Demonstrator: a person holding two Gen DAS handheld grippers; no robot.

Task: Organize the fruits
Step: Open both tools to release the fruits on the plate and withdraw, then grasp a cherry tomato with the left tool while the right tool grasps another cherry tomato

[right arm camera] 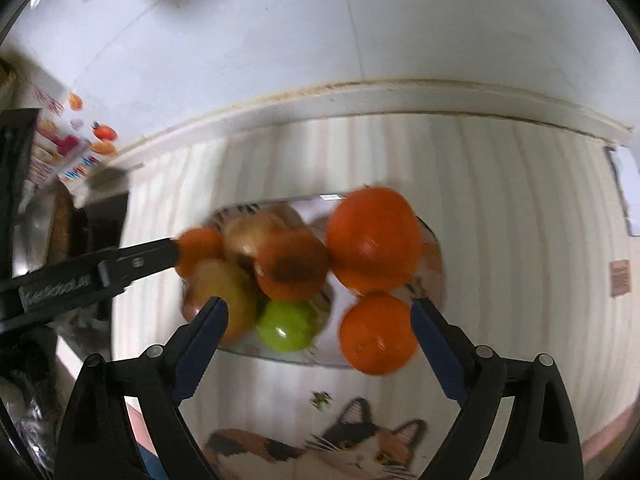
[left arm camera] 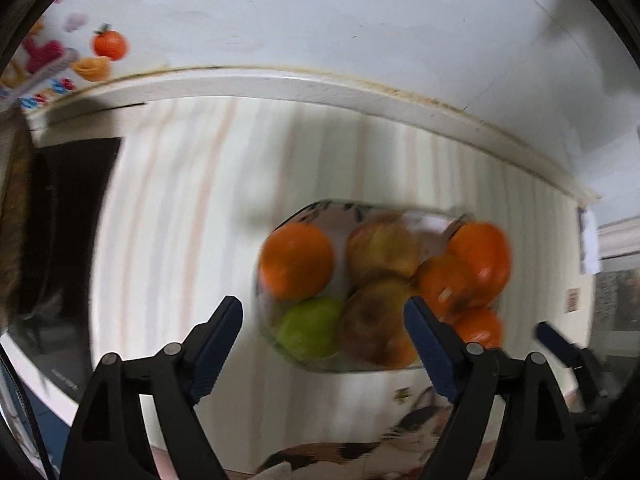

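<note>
A glass dish on the striped tablecloth holds several fruits: oranges, yellowish-red apples and a green apple. My left gripper is open and empty, its fingers just short of the dish. In the right wrist view the same dish shows with a big orange, a smaller orange at its near edge and the green apple. My right gripper is open and empty in front of the dish. The left gripper's finger reaches in from the left.
The table has a white raised edge against a white wall. A cat picture is printed on the cloth near me. A dark appliance stands at the left, and a colourful fruit-printed pack lies behind it.
</note>
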